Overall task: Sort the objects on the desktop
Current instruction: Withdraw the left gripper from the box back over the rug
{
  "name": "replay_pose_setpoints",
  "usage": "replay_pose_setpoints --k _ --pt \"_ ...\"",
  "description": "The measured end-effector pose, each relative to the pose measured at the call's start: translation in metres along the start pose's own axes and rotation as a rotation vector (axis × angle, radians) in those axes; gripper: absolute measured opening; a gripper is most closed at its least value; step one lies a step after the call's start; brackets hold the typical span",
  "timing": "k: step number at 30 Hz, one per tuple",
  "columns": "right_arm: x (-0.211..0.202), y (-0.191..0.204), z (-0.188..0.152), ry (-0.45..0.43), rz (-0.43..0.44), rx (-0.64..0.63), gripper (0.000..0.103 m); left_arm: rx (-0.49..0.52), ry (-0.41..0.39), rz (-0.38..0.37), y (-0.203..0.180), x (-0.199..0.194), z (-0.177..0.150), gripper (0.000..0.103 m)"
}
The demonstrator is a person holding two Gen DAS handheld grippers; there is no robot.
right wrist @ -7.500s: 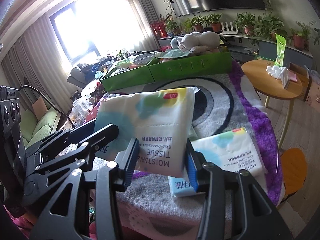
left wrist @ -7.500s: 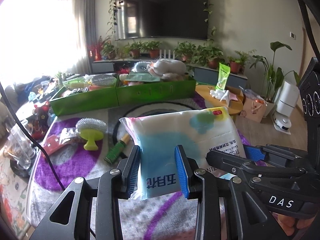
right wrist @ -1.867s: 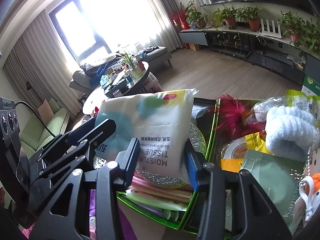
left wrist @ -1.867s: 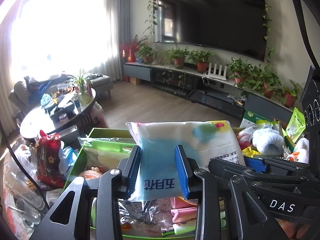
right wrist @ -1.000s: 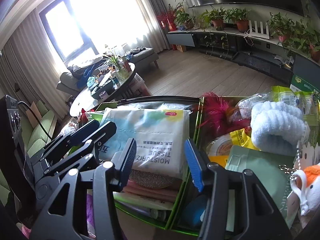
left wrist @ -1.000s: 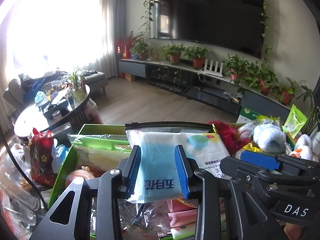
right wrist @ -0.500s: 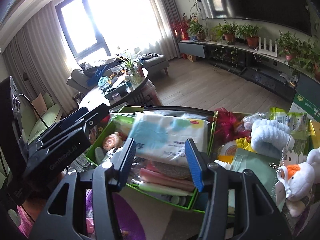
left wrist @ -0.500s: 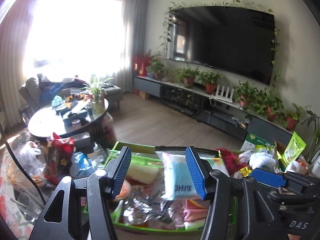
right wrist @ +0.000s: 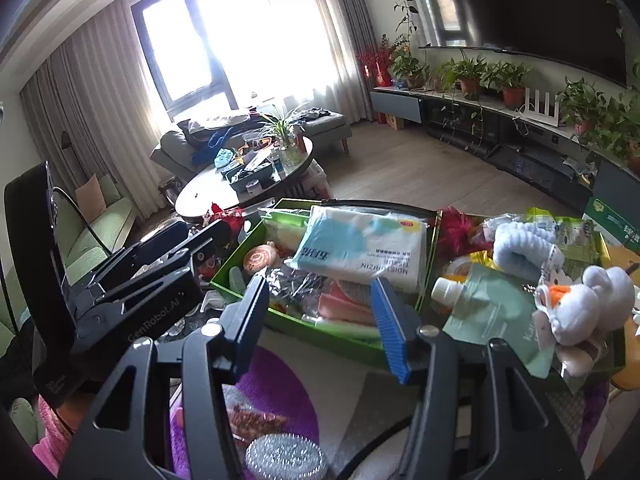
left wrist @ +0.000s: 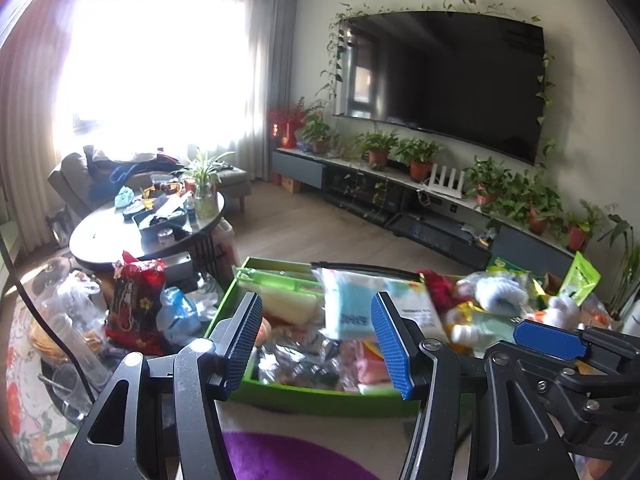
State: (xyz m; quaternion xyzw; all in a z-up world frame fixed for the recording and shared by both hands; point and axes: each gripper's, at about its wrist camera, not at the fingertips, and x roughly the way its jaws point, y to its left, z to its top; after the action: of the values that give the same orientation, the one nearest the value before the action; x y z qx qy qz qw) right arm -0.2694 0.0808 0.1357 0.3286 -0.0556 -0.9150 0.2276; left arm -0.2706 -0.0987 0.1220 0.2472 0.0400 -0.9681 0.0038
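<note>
While both jaws gape empty — tissue pack [right wrist: 362, 246] in green tray [right wrist: 320, 336], purple-patterned cloth [left wrist: 288, 456].

The tissue pack [right wrist: 362, 246] lies atop the clutter in the left box [right wrist: 320, 334], with the plush toy [right wrist: 588, 304] in the right box.

My view holds two green boxes: the left box [right wrist: 236, 266] and the right box [right wrist: 600, 364], side by side. One tissue pack [right wrist: 360, 246] lies on top of the left box's contents. I count one pale blue rolled towel [right wrist: 520, 246], one white plush toy [right wrist: 588, 304], one spouted pouch [right wrist: 484, 308] and one red feathery item [right wrist: 456, 228] in the right box. One silver scrubber [right wrist: 284, 456] sits near my lower edge. Potted plants on the far shelf are too many and too small to count.
</note>
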Motion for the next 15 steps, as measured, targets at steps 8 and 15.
replay_pose_setpoints --k 8,15 --pt "-0.032 0.003 -0.026 0.0 -0.006 -0.007 0.053 0.069 -0.032 -0.027 -0.029 -0.042 -0.015 0.057" --pt "-0.061 0.0 -0.049 -0.001 -0.025 -0.006 0.053 0.092 -0.027 -0.075 -0.049 -0.069 -0.032 0.057"
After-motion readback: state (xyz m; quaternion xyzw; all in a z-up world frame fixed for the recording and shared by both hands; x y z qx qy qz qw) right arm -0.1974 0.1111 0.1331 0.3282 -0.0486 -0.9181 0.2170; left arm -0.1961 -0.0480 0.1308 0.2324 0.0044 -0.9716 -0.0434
